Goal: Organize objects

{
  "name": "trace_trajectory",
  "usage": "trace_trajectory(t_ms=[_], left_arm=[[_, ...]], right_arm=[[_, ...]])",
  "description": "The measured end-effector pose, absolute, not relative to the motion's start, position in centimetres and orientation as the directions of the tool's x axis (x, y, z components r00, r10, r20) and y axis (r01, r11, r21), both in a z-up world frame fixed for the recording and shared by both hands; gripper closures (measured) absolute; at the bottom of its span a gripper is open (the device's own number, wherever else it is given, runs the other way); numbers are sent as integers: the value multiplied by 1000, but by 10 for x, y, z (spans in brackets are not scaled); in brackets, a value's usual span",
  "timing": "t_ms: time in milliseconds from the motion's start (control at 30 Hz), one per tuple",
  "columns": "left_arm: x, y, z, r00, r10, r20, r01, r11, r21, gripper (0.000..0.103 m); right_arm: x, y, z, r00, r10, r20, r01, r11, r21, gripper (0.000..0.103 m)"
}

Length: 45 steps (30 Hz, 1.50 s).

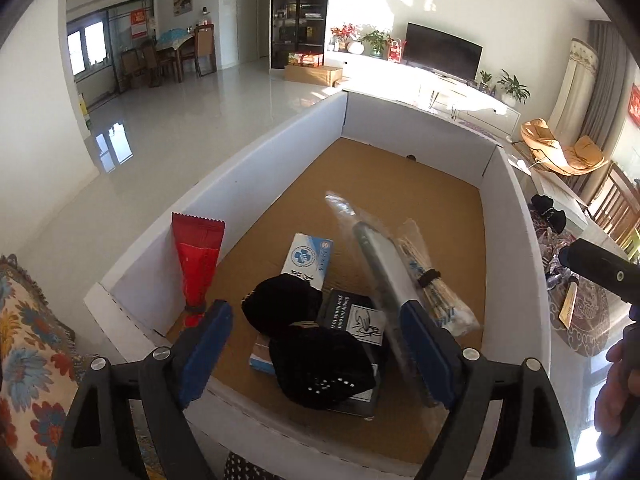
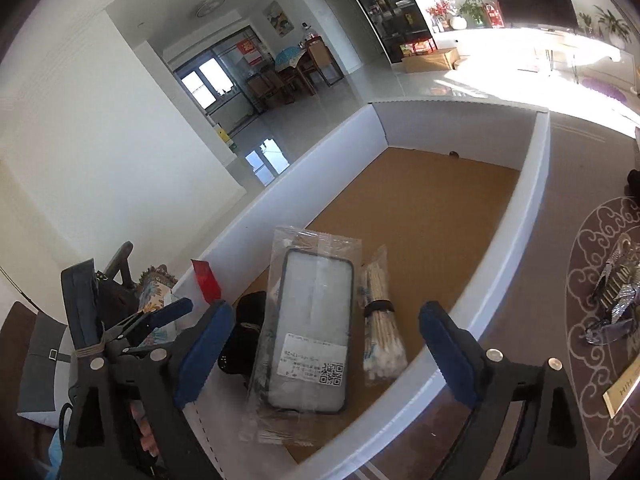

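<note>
A white-walled box [image 1: 256,168] with a brown floor holds the objects. In the left wrist view a red packet [image 1: 198,264] leans on the left wall, with a blue-and-white carton [image 1: 308,258], black cloth items [image 1: 296,332], a dark box with white print [image 1: 356,316], a bagged phone case [image 1: 380,264] standing on edge and a cotton swab bundle [image 1: 432,280]. My left gripper [image 1: 316,354] is open above them, the case by its right finger. My right gripper [image 2: 324,352] is open over the phone case [image 2: 312,328], beside the swabs [image 2: 378,316].
The box [image 2: 532,208] sits on a patterned tablecloth [image 2: 592,320] with a shiny ornament [image 2: 616,296] to its right. A floral cushion [image 1: 28,352] lies left of the box. Beyond are a tiled floor, TV, dining table and chairs.
</note>
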<state>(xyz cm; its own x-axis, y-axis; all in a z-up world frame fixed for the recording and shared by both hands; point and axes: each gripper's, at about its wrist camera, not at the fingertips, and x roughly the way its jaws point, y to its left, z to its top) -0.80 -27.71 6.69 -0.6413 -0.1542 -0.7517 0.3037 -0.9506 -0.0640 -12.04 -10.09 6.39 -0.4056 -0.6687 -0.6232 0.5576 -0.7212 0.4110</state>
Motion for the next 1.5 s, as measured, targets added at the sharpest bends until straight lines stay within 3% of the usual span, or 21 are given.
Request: trace_trajectory(t_ms=[200, 333, 500, 833, 967, 1500], left_arm=[[-1, -162, 83, -701, 50, -712, 65, -989, -135, 16], [-4, -79, 73, -664, 193, -723, -101, -981, -168, 3], [-21, -5, 34, -607, 197, -770, -186, -977, -103, 3], [-69, 28, -20, -569, 106, -815, -188, -982, 4, 3], [-77, 25, -33, -550, 106, -829, -170, -985, -13, 3], [-80, 22, -40, -562, 99, -822, -172, -985, -1, 0]], right_arm=[[-101, 31, 29, -614, -389, -687, 411, -901, 143, 2], [-90, 114, -7, -623, -194, -757, 264, -964, 30, 2], [-70, 181, -31, -618, -60, -783, 157, -986, -48, 2], [-69, 189, -37, -601, -4, -799, 112, -991, -80, 2], [-68, 185, -38, -606, 17, -795, 107, -989, -103, 0], [-69, 188, -41, -601, 10, -800, 100, -991, -87, 0]])
